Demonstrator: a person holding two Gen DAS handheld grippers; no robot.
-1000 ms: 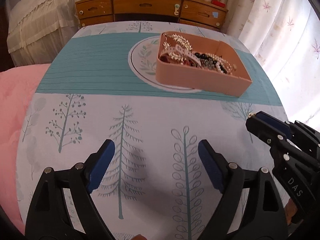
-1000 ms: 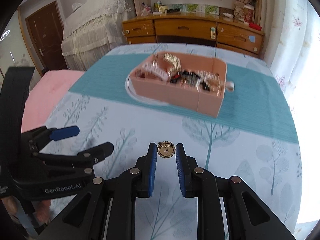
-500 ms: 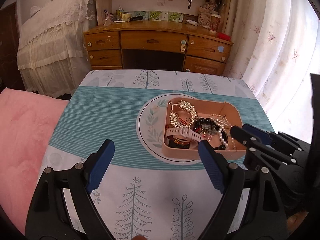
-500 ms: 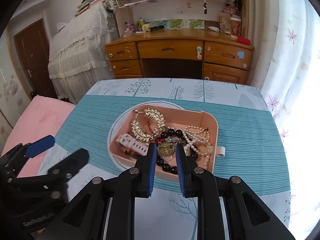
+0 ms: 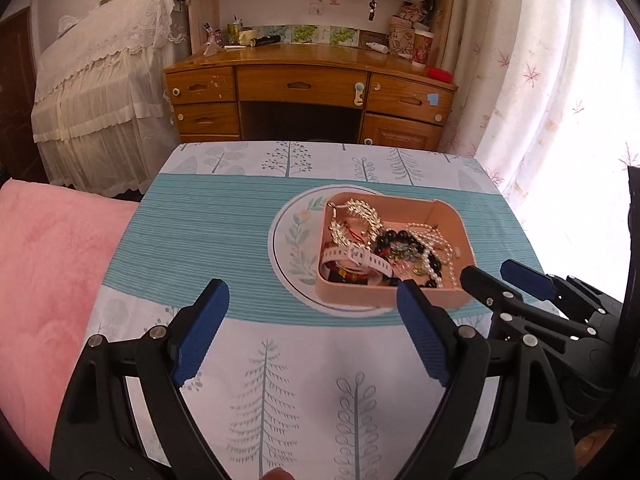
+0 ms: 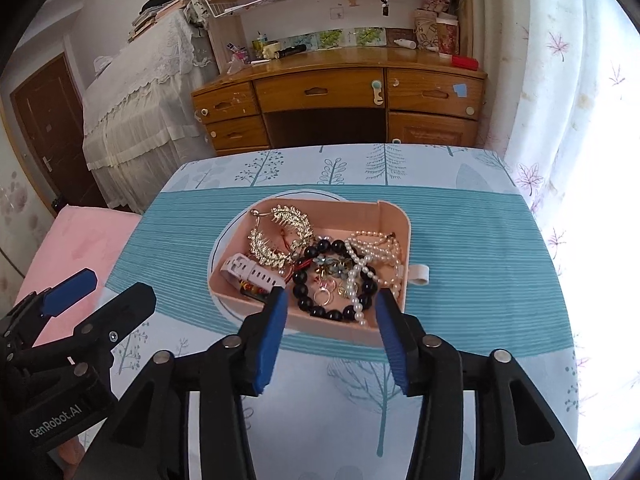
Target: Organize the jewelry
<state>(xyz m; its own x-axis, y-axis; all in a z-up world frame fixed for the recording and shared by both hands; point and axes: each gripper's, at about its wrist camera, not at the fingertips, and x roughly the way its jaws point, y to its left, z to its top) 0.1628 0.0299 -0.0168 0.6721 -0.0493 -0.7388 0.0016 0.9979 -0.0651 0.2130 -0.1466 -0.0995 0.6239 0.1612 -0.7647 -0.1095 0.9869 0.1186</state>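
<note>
Jewelry (image 6: 320,264) lies heaped in pink tray (image 6: 394,216) on teal runner, mid-table. Left to right in tray: white watch strap (image 6: 248,268), gold leaf comb (image 6: 280,232), dark bead bracelet (image 6: 332,280), pearl strand (image 6: 376,248). Judgement: pieces light, strands limp and tangle-prone, pearls slippery; pinch rigid comb or strap, not loose chain. Left gripper (image 5: 308,328) jaws wide, empty, near side of tray. Right gripper (image 6: 332,332) jaws have just been opening, nothing between them, over tray's near edge. Tablecloth (image 6: 320,400) soft, tree print. Wooden desk (image 6: 340,92) far; curtain right.
</note>
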